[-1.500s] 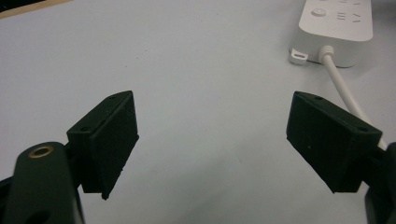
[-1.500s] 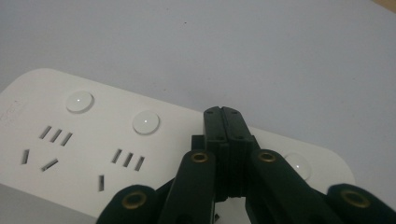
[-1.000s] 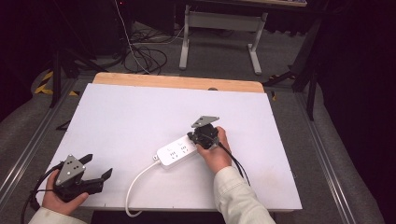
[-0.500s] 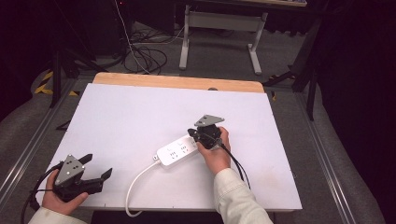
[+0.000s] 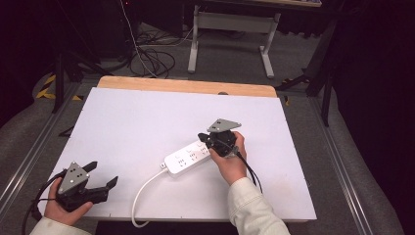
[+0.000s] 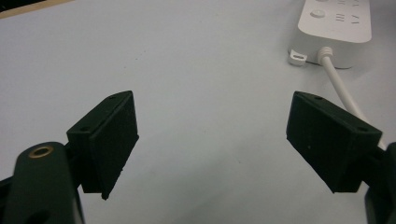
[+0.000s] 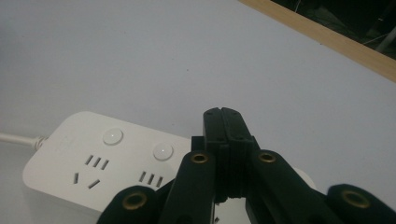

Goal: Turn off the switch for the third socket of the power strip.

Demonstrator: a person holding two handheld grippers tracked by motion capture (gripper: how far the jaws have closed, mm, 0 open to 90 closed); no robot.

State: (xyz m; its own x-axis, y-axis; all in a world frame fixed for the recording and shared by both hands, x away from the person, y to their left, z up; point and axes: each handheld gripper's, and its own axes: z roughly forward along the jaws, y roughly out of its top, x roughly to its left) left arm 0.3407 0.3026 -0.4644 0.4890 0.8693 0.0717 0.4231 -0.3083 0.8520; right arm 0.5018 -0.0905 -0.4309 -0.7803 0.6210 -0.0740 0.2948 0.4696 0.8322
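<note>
A white power strip with round buttons lies near the middle of the white table, its cord curling toward the front edge. My right gripper hovers just above the strip's right end, jaws pressed together with nothing between them; the right gripper view shows the strip below its shut jaws. My left gripper rests at the front left corner, jaws spread wide and empty. The left gripper view shows the strip's cord end far ahead of that gripper.
The white table has a wooden strip along its far edge. Beyond it, cables lie on the grey floor beside a metal stand. Metal rails run along both table sides.
My right gripper has lifted slightly above the power strip's right end. The left gripper has stayed where it was.
</note>
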